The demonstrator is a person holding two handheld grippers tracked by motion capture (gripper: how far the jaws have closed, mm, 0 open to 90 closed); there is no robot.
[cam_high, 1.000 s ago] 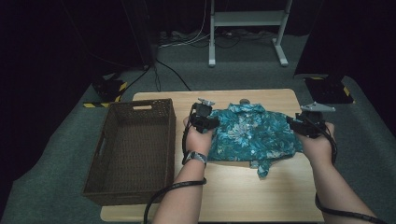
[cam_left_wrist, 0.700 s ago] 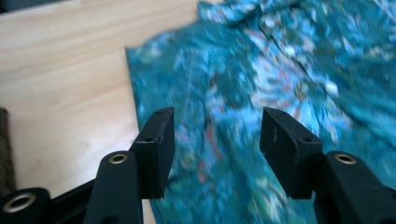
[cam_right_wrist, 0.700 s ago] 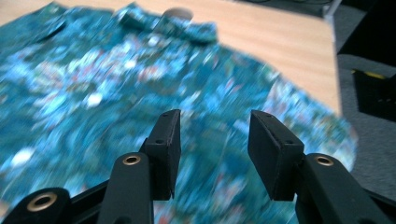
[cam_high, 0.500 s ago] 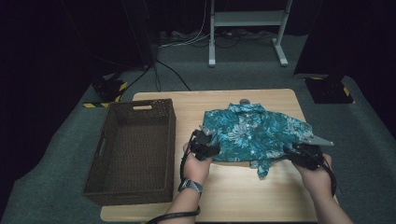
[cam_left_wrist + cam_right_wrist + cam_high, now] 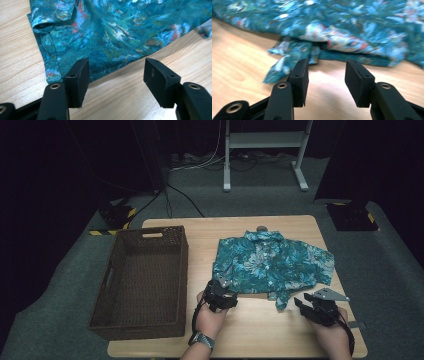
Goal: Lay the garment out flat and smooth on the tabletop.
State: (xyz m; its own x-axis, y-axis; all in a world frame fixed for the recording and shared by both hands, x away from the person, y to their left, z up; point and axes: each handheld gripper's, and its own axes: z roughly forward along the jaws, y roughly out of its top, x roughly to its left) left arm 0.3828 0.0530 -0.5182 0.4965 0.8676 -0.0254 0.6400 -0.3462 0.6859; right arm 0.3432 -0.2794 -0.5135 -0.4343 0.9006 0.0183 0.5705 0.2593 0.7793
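Overhead view; two close shirt (image 5: 272,262) views

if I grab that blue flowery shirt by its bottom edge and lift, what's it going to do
The shirt will probably sag and drape, since it lies rumpled with folded edges on the table. It looks thin, so likely light. A pinch at one corner may unfold it and leave the rest dragging.

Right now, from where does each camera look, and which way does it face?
High view: above the person's side, looking forward and down on the table; forearms, left claw, right claw.
Left gripper view: on the left claw, facing the shirt hem; open jaws.
Right gripper view: on the right claw, facing the shirt's edge; open jaws.
All share the shirt.
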